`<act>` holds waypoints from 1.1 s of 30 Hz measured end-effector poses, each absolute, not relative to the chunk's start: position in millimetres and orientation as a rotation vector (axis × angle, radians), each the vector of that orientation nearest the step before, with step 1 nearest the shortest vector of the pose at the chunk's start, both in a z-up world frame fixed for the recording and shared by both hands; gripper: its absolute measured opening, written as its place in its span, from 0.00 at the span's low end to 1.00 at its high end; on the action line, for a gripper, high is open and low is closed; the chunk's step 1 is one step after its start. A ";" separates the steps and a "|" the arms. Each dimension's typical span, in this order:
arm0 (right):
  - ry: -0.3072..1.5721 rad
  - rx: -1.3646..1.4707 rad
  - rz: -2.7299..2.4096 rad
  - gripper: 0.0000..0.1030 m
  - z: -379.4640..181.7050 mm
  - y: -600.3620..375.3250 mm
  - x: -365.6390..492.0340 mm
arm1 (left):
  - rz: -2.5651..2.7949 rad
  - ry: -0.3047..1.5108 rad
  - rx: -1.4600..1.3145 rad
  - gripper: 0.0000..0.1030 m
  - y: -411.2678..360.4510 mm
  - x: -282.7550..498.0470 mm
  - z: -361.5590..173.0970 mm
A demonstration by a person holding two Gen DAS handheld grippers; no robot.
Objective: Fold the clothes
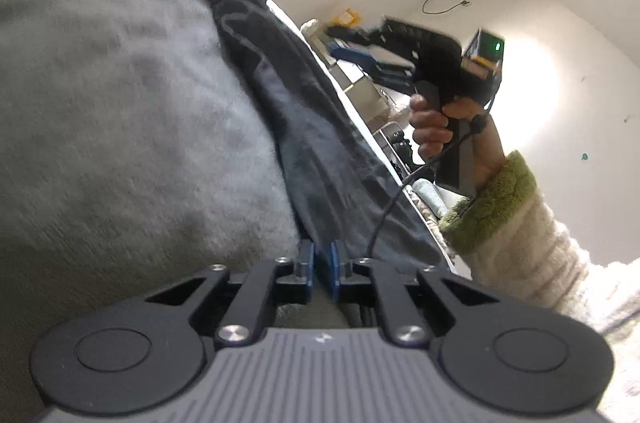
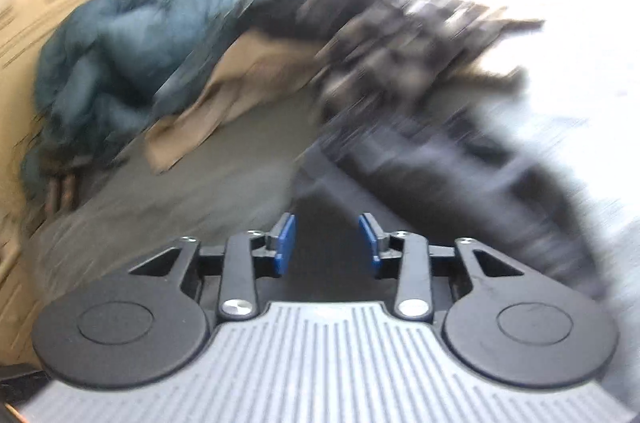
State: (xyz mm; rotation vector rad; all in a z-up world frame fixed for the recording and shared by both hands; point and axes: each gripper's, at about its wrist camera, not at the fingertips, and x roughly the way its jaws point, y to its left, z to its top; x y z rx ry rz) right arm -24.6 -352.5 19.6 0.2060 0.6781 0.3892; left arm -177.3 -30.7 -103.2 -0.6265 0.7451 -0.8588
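Grey bed cover [image 1: 100, 103] on left, dark pants [image 1: 312, 143] lie long on it; left gripper [image 1: 320, 271] nearly shut at pants' near edge, maybe pinching cloth; right gripper [image 2: 327, 243] half open, empty, above pants; next: grab far end, fold over

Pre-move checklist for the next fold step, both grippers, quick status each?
1. Left gripper holding the dark navy garment: cannot tell; jaws nearly shut at its hem, contact hidden.
2. Right gripper empty: ok; jaws apart, nothing between them.
3. Right hand clear of the garment: ok; raised beside it.
4. Right wrist view sharp enough to aim: not ok; heavily blurred.
5. Garment flat on the grey bedsheet: not ok; bunched in a ridge.
6. Other clothes out of the way: ok; teal padded jacket and tan cloth lie at the far end.
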 end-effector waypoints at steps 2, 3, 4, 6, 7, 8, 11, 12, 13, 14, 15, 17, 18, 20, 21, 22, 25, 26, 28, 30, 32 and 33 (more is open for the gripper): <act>0.650 0.204 0.347 0.43 26.1 -376.0 -9.7 | -0.830 0.726 -0.604 0.17 -25.0 -175.6 -94.3; 0.653 0.207 0.343 0.43 24.5 -383.6 1.2 | -0.817 0.721 -0.597 0.17 -23.1 -174.2 -91.1; 0.663 0.216 0.355 0.43 21.9 -389.1 12.9 | -0.805 0.720 -0.590 0.19 -23.5 -168.8 -85.9; 0.690 0.247 0.385 0.45 13.0 -395.9 39.7 | -0.776 0.722 -0.558 0.20 -28.6 -152.6 -75.6; 0.704 0.255 0.391 0.46 8.0 -397.0 49.5 | -0.761 0.726 -0.537 0.22 -33.1 -142.7 -70.9; 0.719 0.262 0.396 0.47 3.0 -398.1 59.4 | -0.749 0.731 -0.513 0.22 -38.9 -132.0 -66.9; 0.782 0.309 0.425 0.47 -15.1 -402.2 90.0 | -0.724 0.749 -0.484 0.23 -55.1 -102.9 -64.5; 0.808 0.329 0.437 0.47 -20.5 -403.6 99.0 | -0.720 0.755 -0.479 0.23 -60.5 -92.8 -66.2; 0.835 0.349 0.450 0.48 -26.1 -404.8 108.0 | -0.719 0.761 -0.474 0.23 -65.0 -85.0 -68.3; 0.865 0.371 0.466 0.48 -32.0 -404.9 115.8 | -0.715 0.768 -0.470 0.23 -69.4 -77.5 -70.8; 0.883 0.388 0.475 0.48 -35.5 -404.6 119.1 | -0.711 0.777 -0.469 0.23 -73.6 -71.2 -74.1; 0.916 0.418 0.492 0.47 -42.3 -403.7 125.3 | -0.722 0.781 -0.472 0.23 -79.0 -65.7 -79.2; 0.919 0.411 0.494 0.46 -43.7 -400.0 126.0 | -0.725 0.780 -0.472 0.23 -81.8 -63.2 -81.6; 0.908 0.366 0.496 0.27 -42.7 -392.5 124.2 | -0.734 0.767 -0.469 0.23 -85.4 -59.9 -84.4; 0.896 0.335 0.492 0.21 -39.4 -389.6 119.9 | -0.735 0.765 -0.472 0.23 -85.6 -59.5 -85.3; 0.875 0.307 0.483 0.08 -35.4 -386.7 114.6 | -0.736 0.764 -0.476 0.23 -85.4 -59.3 -86.0; 0.798 0.244 0.453 0.03 -18.6 -383.6 100.8 | -0.735 0.765 -0.494 0.24 -83.8 -58.8 -86.0; 0.763 0.210 0.440 0.02 -11.4 -383.3 95.8 | -0.734 0.766 -0.498 0.24 -83.9 -58.1 -85.7; 0.705 0.155 0.416 0.02 2.1 -383.2 87.8 | -0.733 0.765 -0.496 0.25 -85.0 -57.5 -84.8; 0.675 0.112 0.394 0.02 10.8 -385.0 85.3 | -0.729 0.762 -0.489 0.26 -86.9 -57.6 -84.0; 0.664 0.080 0.369 0.02 12.9 -388.9 85.8 | -0.723 0.758 -0.479 0.26 -89.1 -57.2 -83.7; 0.664 0.066 0.357 0.02 12.3 -391.3 86.7 | -0.721 0.756 -0.477 0.26 -89.9 -57.2 -83.6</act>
